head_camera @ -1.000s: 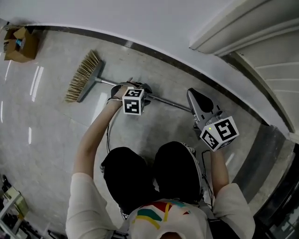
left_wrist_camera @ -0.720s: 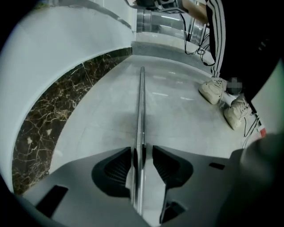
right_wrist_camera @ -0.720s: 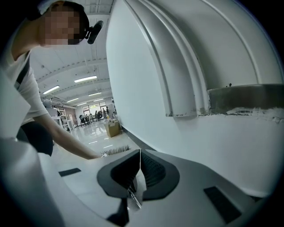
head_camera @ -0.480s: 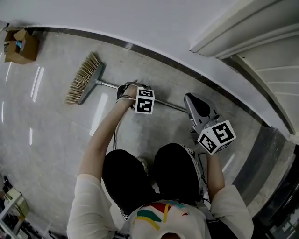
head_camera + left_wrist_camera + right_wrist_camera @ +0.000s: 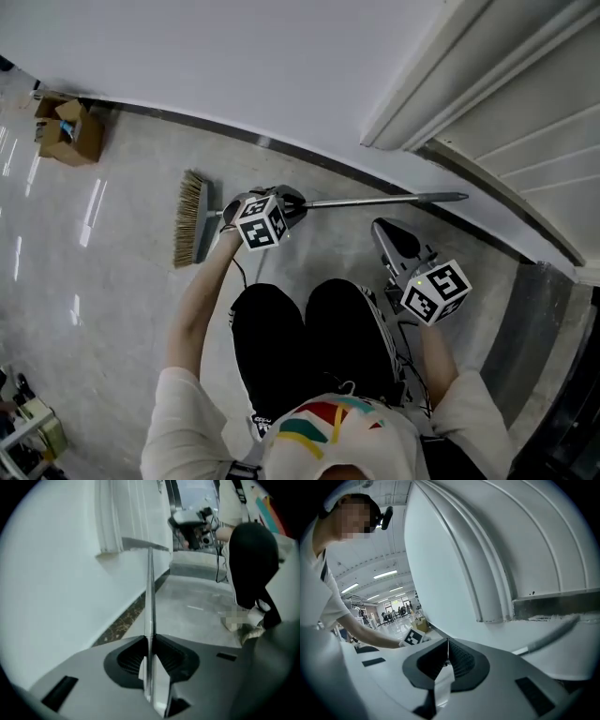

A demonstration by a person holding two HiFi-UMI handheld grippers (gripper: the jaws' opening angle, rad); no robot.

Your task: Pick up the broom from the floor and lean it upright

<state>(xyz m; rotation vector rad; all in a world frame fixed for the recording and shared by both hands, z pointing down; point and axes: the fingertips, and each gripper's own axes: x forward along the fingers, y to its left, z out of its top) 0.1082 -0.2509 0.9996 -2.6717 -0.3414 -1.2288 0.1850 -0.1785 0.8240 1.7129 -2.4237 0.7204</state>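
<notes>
The right gripper [image 5: 389, 230] hung nearest, above the floor [image 5: 112, 309]. Only the right gripper view showed its fingers [image 5: 459, 660], which were pressed together with nothing between them. Beyond it, the left gripper [image 5: 291, 203] held the broom [image 5: 375, 201]. The head view hid that grip. The left gripper view showed the fingers [image 5: 168, 656], which had just been closing, pinching the metal handle [image 5: 150, 592]. Only the head view showed the brush head [image 5: 192, 218], low at the floor's edge by the wall [image 5: 234, 66], with the handle raised rightward. A cardboard box [image 5: 70, 131] stood farther along that edge.
</notes>
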